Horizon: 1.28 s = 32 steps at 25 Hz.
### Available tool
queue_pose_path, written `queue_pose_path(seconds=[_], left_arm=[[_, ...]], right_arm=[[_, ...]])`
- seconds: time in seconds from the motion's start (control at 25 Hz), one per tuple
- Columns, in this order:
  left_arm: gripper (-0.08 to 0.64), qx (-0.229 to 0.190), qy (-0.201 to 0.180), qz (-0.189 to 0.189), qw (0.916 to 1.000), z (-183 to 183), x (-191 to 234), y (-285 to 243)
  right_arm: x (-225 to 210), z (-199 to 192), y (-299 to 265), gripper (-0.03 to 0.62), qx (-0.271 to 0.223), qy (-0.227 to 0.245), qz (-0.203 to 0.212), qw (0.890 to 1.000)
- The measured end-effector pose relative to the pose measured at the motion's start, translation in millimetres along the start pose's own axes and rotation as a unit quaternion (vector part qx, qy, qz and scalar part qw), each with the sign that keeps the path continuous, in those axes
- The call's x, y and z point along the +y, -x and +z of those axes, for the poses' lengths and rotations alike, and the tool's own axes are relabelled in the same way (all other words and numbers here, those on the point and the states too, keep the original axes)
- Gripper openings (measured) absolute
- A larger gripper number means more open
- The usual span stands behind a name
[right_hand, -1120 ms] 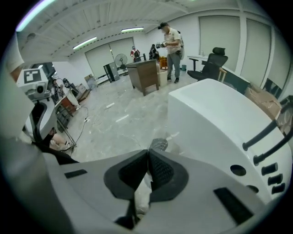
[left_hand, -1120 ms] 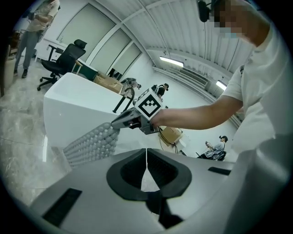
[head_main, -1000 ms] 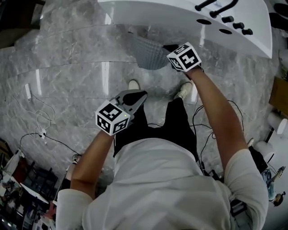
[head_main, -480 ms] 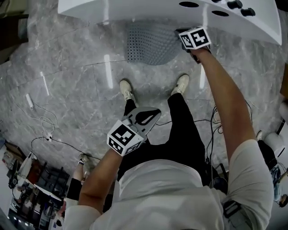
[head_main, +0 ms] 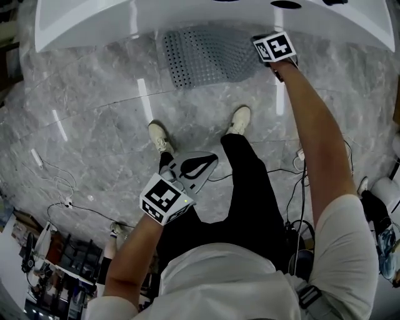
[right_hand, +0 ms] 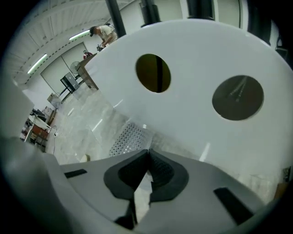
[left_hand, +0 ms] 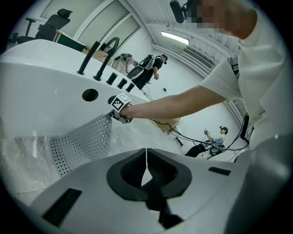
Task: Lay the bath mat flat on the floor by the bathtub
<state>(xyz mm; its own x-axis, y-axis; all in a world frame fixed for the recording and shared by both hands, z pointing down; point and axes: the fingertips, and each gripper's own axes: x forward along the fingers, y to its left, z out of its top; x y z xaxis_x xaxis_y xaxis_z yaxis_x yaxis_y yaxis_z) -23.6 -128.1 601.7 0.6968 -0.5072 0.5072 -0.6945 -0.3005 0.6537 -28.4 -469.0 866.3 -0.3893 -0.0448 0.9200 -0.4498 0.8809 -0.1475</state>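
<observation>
Mat [head_main: 209,56] now lies spread on the floor [head_main: 100,112] against the tub [head_main: 125,19], lowered from hanging; right claw [right_hand: 147,152] stays closed, apparently pinching its right corner, which looks raised. Left claw [left_hand: 146,157] closed, empty, held back. Nearly done.

The right tongs [right_hand: 147,154] closed on a corner of the perforated bath mat [right_hand: 130,139] — white bathtub [right_hand: 197,59] just beyond.
</observation>
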Motion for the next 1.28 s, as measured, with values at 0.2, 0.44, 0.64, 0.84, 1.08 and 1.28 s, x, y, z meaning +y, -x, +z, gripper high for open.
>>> queue_pose_path(seconds=[0.2, 0.44, 0.64, 0.84, 1.08, 1.28], left_arm=[[0.021, 0.01, 0.006, 0.006, 0.9999, 1.0, 17.0, -50.5], [0.021, 0.017, 0.006, -0.014, 0.9997, 10.9, 15.1, -107.9], [0.021, 0.032, -0.003, -0.022, 0.9992, 15.9, 14.4, -135.4], [0.021, 0.036, -0.012, -0.015, 0.9991, 25.7, 18.2, -147.1], [0.021, 0.04, -0.032, -0.023, 0.9984, 42.9, 7.4, -152.1], [0.021, 0.039, -0.059, -0.028, 0.9971, 63.4, -5.5, -142.9]], right_arm=[[-74.5, -32.2, -26.8, 0.015, 0.005, -0.021, -0.028, 0.999], [-127.5, -64.3, -46.5, 0.02, 0.008, -0.031, -0.044, 0.999], [-159.3, -75.7, -49.4, 0.04, 0.005, -0.034, -0.062, 0.998], [-190.8, -82.1, -26.8, 0.021, -0.02, -0.06, -0.091, 0.994], [-188.4, -103.2, 7.4, 0.011, -0.022, -0.076, -0.083, 0.993], [-163.3, -118.3, 48.9, 0.011, -0.042, -0.098, -0.072, 0.992]])
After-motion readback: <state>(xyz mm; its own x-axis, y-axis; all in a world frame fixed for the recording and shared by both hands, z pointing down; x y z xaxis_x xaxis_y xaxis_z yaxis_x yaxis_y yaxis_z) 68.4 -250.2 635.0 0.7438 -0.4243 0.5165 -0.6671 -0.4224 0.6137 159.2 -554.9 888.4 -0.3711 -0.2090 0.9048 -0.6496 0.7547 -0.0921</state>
